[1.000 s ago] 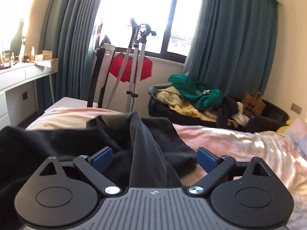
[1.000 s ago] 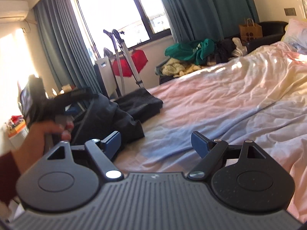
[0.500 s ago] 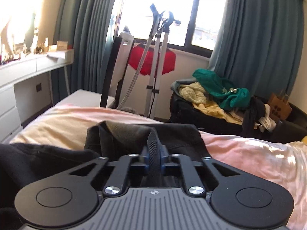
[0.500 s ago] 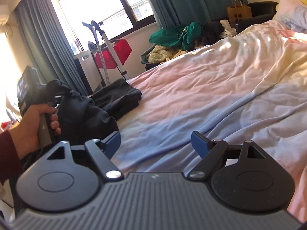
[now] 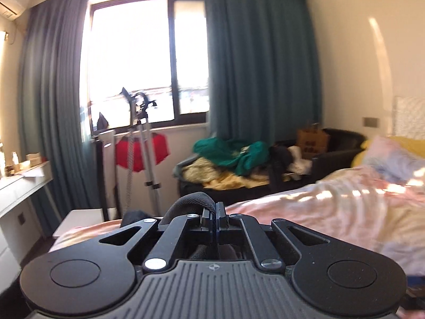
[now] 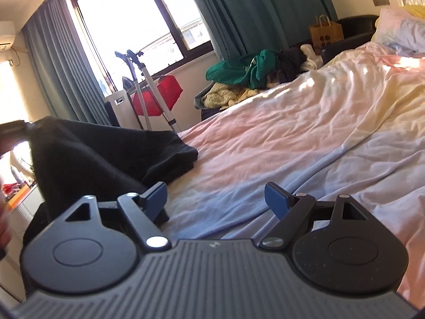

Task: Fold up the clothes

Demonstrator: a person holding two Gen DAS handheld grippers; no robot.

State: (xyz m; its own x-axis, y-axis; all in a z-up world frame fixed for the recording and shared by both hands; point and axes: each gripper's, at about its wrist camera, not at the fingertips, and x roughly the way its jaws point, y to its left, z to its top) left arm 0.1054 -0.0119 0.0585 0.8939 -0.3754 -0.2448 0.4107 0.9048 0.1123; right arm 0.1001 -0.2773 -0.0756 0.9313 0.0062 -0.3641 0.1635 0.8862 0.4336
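Note:
A black garment [image 6: 101, 156] lies on the left side of the bed [image 6: 265, 143], partly lifted at its left end. My left gripper [image 5: 214, 216] is shut on a fold of this black garment [image 5: 191, 202], which loops up over the pinched fingertips. In the right wrist view the left gripper shows only as a dark blurred shape at the far left edge, where the cloth is drawn upward. My right gripper [image 6: 216, 198] stands open low over the pale sheet, just right of the garment, with nothing between its fingers [image 6: 156, 195].
A black sofa [image 5: 332, 148] heaped with green and yellow clothes [image 5: 233, 154] stands beyond the bed under the window. A garment steamer stand [image 5: 143, 143] and a red item are to its left. A white desk [image 5: 21, 183] runs along the left wall. Pillows [image 6: 401, 29] lie at the right.
My left gripper closed on a fold of the black garment, then lifted and swung it, so its view now faces the window higher up. The right gripper drifted slightly and stayed open.

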